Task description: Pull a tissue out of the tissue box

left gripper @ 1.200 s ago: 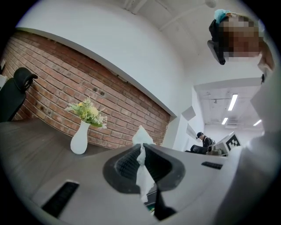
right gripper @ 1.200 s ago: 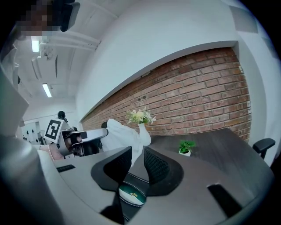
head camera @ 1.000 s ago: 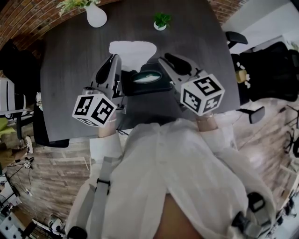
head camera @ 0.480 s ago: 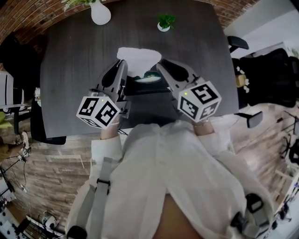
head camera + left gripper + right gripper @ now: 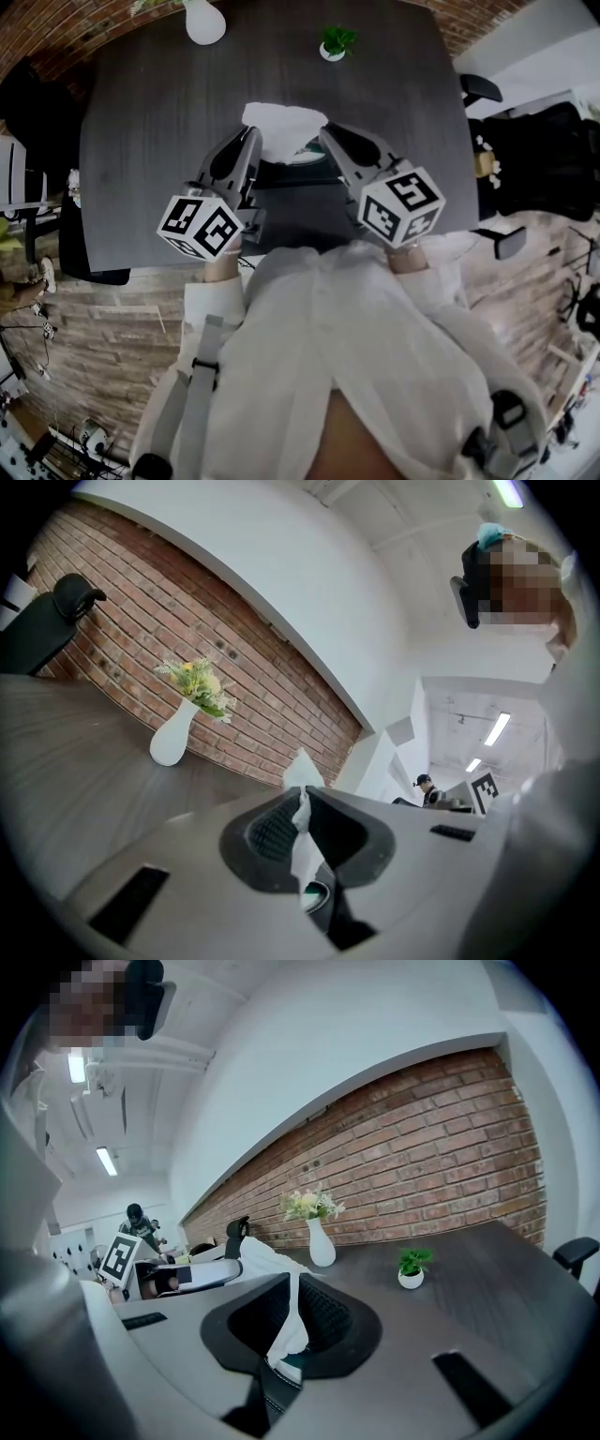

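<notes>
Now pinches the tissue (image 5: 302, 841) from both sides: nearest, shuts the left gripper (image 5: 302, 794) on a thin white strip of it and clamps the right gripper (image 5: 287, 1283) on another fold, pads pressed together with only paper between them. Against a second ago, shows the left gripper (image 5: 251, 139) a touch lower and closer in toward the right gripper (image 5: 330, 133), with both grips unchanged. Leaves the tissue (image 5: 281, 125) narrower and more bunched than the broad flat patch of a moment before, slung between the two tips. Covers more of the tissue box (image 5: 298, 180) as well: dark and low on the table (image 5: 131, 159), just beneath and between the grippers, with only a sliver of its oval opening peeking out under the paper. Suggests a pull mostly done, the tissue up over the box top; cannot tell whether a last corner trails in the slot. Looks soft, thin and crumpled, bright white against the dark table, and likely to tear if tugged apart. Farther off, shows the small potted plant (image 5: 336, 42) and the white vase (image 5: 204, 21) near the table's far edge, well apart from the work.
</notes>
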### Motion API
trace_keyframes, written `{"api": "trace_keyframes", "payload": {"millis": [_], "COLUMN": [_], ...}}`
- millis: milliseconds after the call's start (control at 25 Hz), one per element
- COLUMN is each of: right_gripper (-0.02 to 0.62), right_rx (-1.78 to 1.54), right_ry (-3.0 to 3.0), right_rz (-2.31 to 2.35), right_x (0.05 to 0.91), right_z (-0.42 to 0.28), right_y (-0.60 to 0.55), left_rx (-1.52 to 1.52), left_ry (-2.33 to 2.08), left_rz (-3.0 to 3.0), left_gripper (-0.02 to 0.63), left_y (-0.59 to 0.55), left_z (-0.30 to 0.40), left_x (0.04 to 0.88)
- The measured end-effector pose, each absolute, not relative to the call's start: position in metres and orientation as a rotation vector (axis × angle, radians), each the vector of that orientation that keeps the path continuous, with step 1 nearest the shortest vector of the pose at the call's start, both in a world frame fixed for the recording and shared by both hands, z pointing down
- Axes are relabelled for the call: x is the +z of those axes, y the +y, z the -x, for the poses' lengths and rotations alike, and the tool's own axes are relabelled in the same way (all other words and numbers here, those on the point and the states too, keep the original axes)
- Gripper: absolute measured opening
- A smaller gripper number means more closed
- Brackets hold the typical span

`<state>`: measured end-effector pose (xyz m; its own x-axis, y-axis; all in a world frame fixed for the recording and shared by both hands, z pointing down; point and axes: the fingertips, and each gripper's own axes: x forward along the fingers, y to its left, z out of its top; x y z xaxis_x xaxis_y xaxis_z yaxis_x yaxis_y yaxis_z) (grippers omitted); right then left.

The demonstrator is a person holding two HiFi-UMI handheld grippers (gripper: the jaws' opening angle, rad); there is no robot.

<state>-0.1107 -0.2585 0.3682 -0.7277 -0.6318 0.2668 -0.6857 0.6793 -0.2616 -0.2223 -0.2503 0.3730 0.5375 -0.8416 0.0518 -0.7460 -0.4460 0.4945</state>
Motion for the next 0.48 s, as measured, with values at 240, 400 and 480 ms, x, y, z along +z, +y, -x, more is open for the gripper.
{"api": "trace_keyframes", "payload": {"millis": [240, 400, 480], "right_gripper": [0.009, 0.005, 0.005], "right_rx": [0.54, 0.545, 0.548], "right_ry": [-2.718, -2.707, -2.703], "right_rz": [-1.085, -1.079, -1.066], "right_x": [0.371, 0.375, 0.376], "right_z": [0.11, 0.109, 0.109], "right_y": [-0.259, -0.258, -0.256], "left_rx": [-0.263, -0.241, -0.222], "left_ry": [-1.283, -1.283, -1.283], "left_rz": [-2.3, -2.284, -2.28], "left_gripper": [0.017, 0.017, 0.017], "left_y": [-0.25, -0.249, -0.249], "left_z": [0.224, 0.224, 0.223], "left_x": [0.379, 0.384, 0.387]}}
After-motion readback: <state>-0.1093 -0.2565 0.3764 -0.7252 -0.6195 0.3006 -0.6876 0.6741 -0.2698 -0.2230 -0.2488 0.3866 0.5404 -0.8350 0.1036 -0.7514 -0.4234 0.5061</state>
